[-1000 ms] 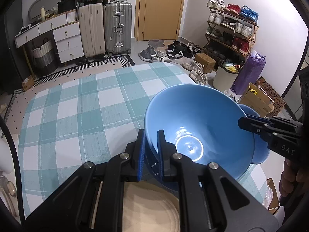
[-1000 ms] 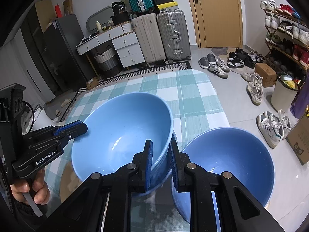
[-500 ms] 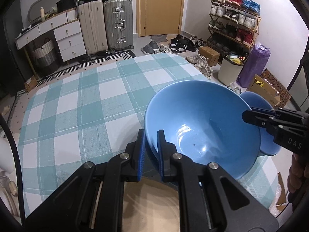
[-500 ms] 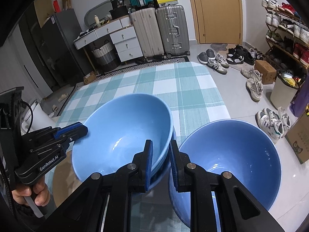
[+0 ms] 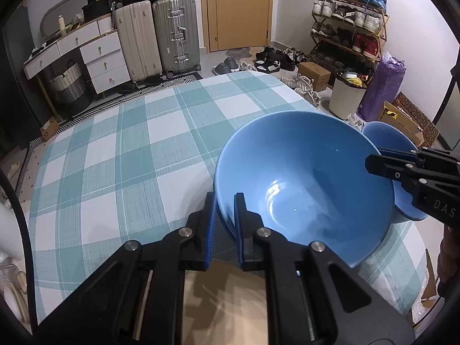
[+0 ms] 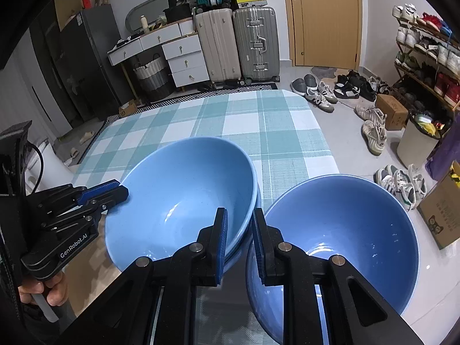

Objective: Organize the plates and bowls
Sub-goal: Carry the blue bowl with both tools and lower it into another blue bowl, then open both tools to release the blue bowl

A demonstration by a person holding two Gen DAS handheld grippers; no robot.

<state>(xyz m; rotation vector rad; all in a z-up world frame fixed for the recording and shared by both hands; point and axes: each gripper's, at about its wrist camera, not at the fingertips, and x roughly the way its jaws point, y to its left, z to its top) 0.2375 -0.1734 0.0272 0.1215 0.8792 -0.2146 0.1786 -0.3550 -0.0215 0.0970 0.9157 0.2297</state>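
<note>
My left gripper [image 5: 224,212] is shut on the near rim of a large blue bowl [image 5: 304,184] and holds it above the checked tablecloth [image 5: 138,155]. My right gripper [image 6: 239,230] is shut on the right rim of the same bowl [image 6: 184,195], which seems to sit inside another blue bowl beneath it. A second large blue bowl [image 6: 336,233] stands just right of my right gripper; its rim shows behind the first bowl in the left wrist view [image 5: 385,138]. The right gripper [image 5: 382,164] enters that view from the right, the left gripper [image 6: 112,192] the right wrist view from the left.
The table's right edge [image 6: 325,143] drops to a floor with shoes [image 6: 371,132], a white bin [image 6: 417,141] and cardboard boxes [image 6: 442,210]. Suitcases [image 5: 161,37] and a drawer unit [image 5: 100,57] stand beyond the far edge. A tan wooden surface [image 5: 224,302] lies under my left gripper.
Both grippers have lifted and drawn back a little with the held bowl. The second bowl now sits closer to my right gripper and looks larger.
</note>
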